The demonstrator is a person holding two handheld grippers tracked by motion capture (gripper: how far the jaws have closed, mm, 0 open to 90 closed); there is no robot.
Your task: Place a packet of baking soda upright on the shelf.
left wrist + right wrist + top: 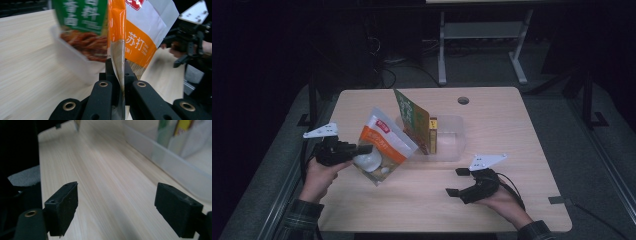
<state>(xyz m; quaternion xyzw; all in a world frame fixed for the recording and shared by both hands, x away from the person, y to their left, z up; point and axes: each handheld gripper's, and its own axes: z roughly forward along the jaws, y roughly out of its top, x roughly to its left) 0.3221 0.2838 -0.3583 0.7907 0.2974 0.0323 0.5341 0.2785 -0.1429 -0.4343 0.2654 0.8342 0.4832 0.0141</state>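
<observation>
One wooden table (512,145) held one clear plastic bin (451,145), with one green packet (409,117) and one yellow box (432,134) standing in it. One orange and white pouch (381,146) hung in the air just left of the bin, tilted. The left gripper (362,149) pinched the pouch's lower left edge, jaws pressed together on the thin seam. The right gripper (458,181) hovered low over the table in front of the bin, jaws spread wide and holding nothing.
</observation>
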